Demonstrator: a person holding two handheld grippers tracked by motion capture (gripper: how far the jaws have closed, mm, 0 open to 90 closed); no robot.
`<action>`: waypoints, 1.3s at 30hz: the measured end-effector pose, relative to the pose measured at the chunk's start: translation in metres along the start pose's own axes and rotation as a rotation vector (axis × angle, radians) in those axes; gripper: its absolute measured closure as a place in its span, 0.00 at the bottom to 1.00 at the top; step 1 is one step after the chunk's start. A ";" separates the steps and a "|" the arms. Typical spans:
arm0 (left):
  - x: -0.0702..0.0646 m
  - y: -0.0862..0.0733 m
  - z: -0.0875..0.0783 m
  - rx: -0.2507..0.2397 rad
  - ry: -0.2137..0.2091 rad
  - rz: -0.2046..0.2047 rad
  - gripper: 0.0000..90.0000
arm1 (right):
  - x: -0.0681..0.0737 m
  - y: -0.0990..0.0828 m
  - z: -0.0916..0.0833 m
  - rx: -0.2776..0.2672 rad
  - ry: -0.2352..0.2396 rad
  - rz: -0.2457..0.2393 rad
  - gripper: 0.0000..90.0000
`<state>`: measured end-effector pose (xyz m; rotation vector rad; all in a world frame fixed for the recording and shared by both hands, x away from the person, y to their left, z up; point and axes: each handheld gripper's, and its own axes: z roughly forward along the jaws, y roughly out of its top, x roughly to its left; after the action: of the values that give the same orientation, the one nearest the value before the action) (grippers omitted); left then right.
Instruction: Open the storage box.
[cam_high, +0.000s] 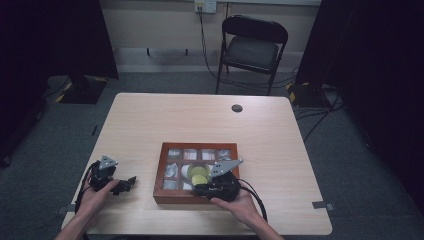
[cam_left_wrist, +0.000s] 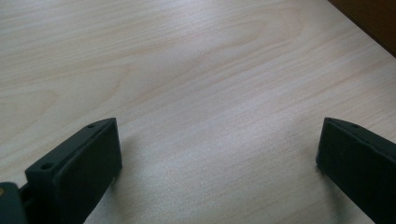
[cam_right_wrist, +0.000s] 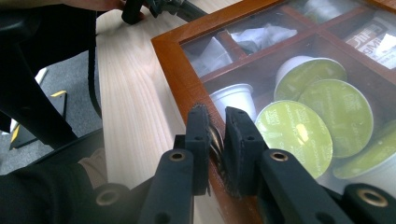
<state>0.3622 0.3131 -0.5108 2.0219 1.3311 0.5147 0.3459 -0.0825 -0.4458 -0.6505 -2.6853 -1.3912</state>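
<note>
step: right gripper (cam_right_wrist: 215, 140) pinches metal latch (cam_right_wrist: 215, 138) on wooden box (cam_high: 159, 176) front rim | left gripper (cam_left_wrist: 215, 172) agape, idle on table (cam_left_wrist: 187, 70) | next: likely lift glass lid (cam_right_wrist: 299, 84) gently

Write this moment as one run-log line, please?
right gripper: shut on metal latch at wooden box front rim | left gripper: open over table | lid: down

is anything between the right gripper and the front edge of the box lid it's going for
Nothing visible. The right gripper already has its jaws closed on a small metal tab at the near rim of the wooden box. The glass lid still covers the green-topped pods.
</note>
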 end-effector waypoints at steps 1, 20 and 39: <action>0.000 0.000 0.000 0.000 -0.002 0.000 0.00 | 0.000 0.000 0.000 0.000 -0.001 -0.005 0.88; 0.000 0.000 0.000 0.000 0.000 0.000 0.00 | 0.004 0.006 0.000 0.023 -0.018 -0.034 0.90; 0.000 0.000 0.000 0.000 0.000 0.000 0.00 | 0.004 0.016 -0.008 0.015 -0.012 -0.017 0.90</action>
<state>0.3622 0.3131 -0.5108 2.0217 1.3314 0.5143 0.3475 -0.0792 -0.4281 -0.6388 -2.7141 -1.3738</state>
